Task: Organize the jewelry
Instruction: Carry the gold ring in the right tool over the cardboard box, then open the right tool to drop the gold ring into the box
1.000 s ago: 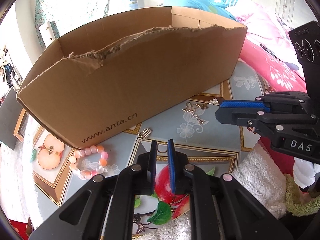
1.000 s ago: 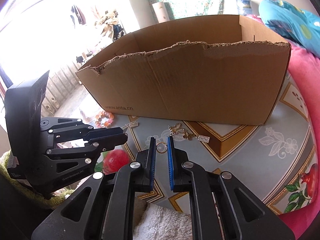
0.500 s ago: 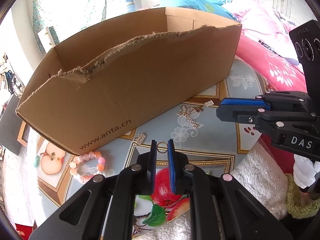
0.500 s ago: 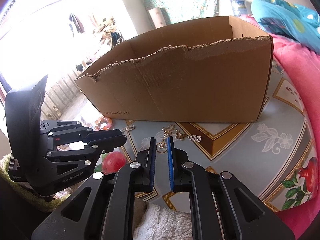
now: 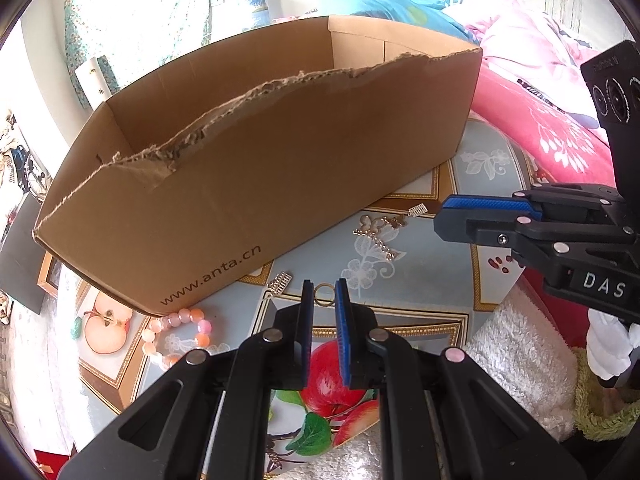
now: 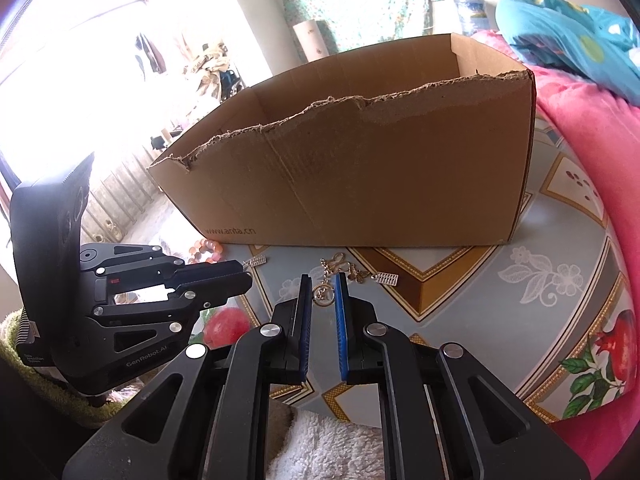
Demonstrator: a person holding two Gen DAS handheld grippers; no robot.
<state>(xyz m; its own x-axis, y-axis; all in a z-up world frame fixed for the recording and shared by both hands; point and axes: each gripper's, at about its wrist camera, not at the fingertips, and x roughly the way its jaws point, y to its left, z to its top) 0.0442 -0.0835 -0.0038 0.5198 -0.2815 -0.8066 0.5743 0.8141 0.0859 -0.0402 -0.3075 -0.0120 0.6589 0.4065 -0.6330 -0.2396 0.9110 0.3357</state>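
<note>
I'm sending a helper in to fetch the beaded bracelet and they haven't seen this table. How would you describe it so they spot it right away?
Find the big torn cardboard box on the fruit-patterned tablecloth. At its corner nearest the printed web address lies the bracelet, on the cloth just outside the box. It is the only loop of round pink, orange and white beads; the other pieces nearby are small gold-coloured metal charms.
</note>
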